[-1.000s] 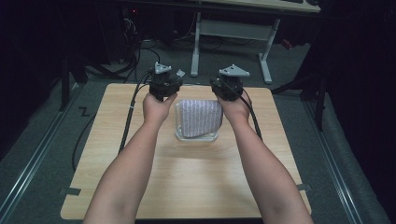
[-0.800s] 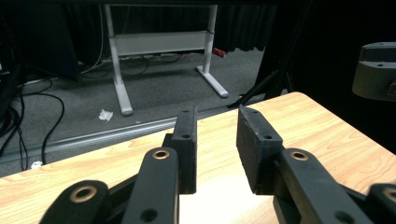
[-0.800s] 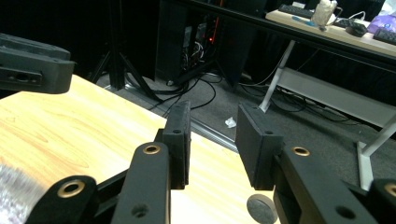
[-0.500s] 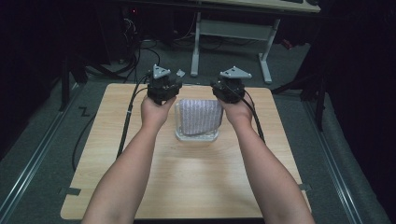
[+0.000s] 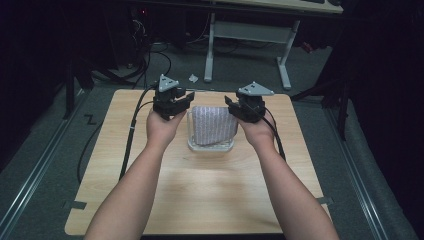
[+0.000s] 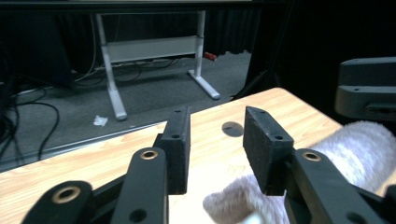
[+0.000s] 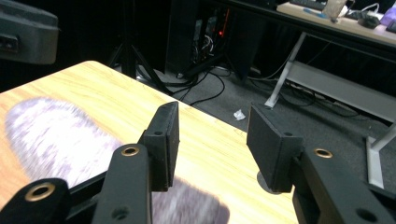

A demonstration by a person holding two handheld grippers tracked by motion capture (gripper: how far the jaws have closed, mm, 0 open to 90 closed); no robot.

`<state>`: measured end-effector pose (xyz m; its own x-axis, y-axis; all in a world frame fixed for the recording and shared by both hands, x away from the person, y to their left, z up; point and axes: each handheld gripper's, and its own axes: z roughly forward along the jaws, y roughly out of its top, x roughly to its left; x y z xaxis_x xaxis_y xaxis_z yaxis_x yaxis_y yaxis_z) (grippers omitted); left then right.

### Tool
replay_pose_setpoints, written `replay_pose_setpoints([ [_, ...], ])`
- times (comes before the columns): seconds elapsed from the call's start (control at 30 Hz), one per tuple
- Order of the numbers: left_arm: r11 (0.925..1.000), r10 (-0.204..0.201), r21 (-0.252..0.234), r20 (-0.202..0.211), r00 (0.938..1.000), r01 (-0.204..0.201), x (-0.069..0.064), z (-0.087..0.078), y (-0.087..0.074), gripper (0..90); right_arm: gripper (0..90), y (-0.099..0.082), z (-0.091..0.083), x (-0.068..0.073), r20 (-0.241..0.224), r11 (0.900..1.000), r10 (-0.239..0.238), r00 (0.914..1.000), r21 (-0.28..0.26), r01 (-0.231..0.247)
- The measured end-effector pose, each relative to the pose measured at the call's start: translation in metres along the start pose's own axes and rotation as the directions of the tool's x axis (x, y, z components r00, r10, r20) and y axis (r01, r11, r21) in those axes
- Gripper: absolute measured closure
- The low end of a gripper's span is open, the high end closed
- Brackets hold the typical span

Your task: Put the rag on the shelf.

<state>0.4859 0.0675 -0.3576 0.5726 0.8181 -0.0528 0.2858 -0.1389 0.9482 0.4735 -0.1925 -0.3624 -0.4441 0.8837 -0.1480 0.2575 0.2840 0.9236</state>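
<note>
Both grippers, left gripper [image 5: 174,101] and right gripper [image 5: 243,106], flank the towel [image 5: 213,125]; jaws just opened, gripping nothing.

Holding out both bare forearms, left black two-jaw gripper [image 5: 172,102] and right black two-jaw gripper [image 5: 246,107] just opening, empty.

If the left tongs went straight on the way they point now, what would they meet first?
Probably nothing on the table: the open left tongs point past the far edge of the wooden table, the fluffy cloth lying off to their side. Depth is uncertain.
</note>
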Motion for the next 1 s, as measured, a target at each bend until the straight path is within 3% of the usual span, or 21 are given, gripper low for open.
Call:
replay_pose_setpoints([
  [0.23, 1.0, 0.008, 0.001, -0.008, 0.9999, -0.008, 0.0, -0.02, -0.013, 57.7, 54.4, -0.014, -0.02, -0.002, -0.01, 1.0, 0.006, 0.9999, -0.004, -0.006],
  [0.43, 0.9998, -0.001, 0.019, 0.001, 1.0, 0.001, 0.002, -0.032, -0.034, 56.4, 52.9, -0.029, -0.039, 0.0, -0.013, 0.9999, -0.001, 0.9999, -0.011, 0.001],
  [0.63, 0.998, 0.022, 0.059, 0.011, 0.9997, -0.023, -0.002, -0.045, -0.069, 54.6, 44.3, -0.058, -0.054, 0.004, -0.025, 0.9998, -0.016, 0.9996, 0.015, 0.016],
  [0.8, 0.9952, -0.001, 0.098, 0.037, 0.9993, -0.003, -0.005, -0.052, -0.102, 53.6, 42.9, -0.09, -0.059, 0.007, -0.031, 0.9981, -0.011, 0.9994, 0.06, 0.013],
  [0.93, 0.9908, -0.015, 0.135, 0.056, 0.9983, 0.008, -0.009, -0.058, -0.128, 52.7, 42.5, -0.118, -0.063, 0.008, -0.038, 0.9959, 0.012, 0.9992, 0.09, -0.009],
  [1.0, 0.985, -0.009, 0.173, 0.061, 0.9981, -0.002, -0.013, -0.06, -0.144, 51.2, 42.0, -0.132, -0.065, 0.01, -0.043, 0.993, 0.02, 0.9989, 0.117, -0.015],
])
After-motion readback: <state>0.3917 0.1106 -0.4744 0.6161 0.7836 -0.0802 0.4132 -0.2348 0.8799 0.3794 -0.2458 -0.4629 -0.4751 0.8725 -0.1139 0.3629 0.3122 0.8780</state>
